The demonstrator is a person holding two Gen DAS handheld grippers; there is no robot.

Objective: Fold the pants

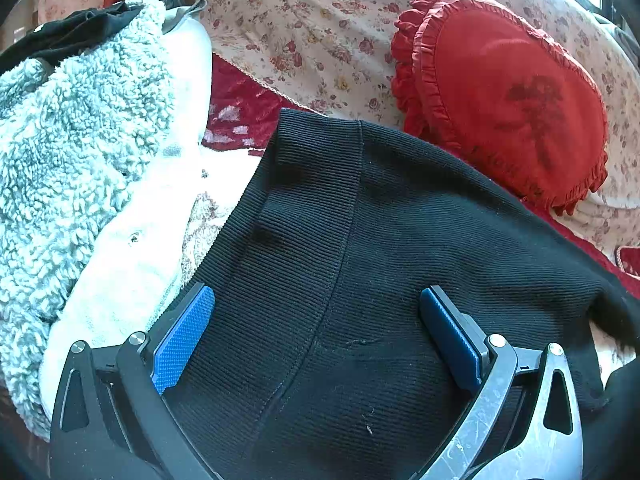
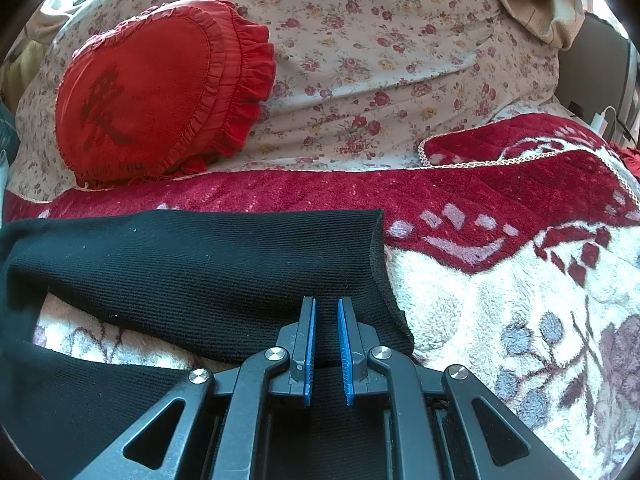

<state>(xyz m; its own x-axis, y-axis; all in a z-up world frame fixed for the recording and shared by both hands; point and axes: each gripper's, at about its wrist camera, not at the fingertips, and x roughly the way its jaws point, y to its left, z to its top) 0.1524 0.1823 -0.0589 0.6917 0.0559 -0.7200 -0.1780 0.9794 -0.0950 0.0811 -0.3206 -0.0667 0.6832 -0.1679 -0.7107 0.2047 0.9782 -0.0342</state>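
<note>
The black ribbed pants (image 1: 360, 240) lay on the patterned blanket (image 2: 520, 300), directly under both claws. The left gripper (image 1: 316, 320) hung over the waistband end with its pads spread wide, holding nothing. The right gripper (image 2: 327, 320) sat over a leg end, its pads narrowly parted with knit beneath them, not pinching. Closing there might have caught one layer only. Left of the left claw, the fleece pile (image 1: 72, 140) crowded the fold.

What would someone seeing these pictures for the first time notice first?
Probably the bright red heart-shaped ruffled cushion, leaning on the floral-print bedding at the back. Next, the black ribbed knit pants spread across the red and white plush blanket, right under both grippers.
</note>
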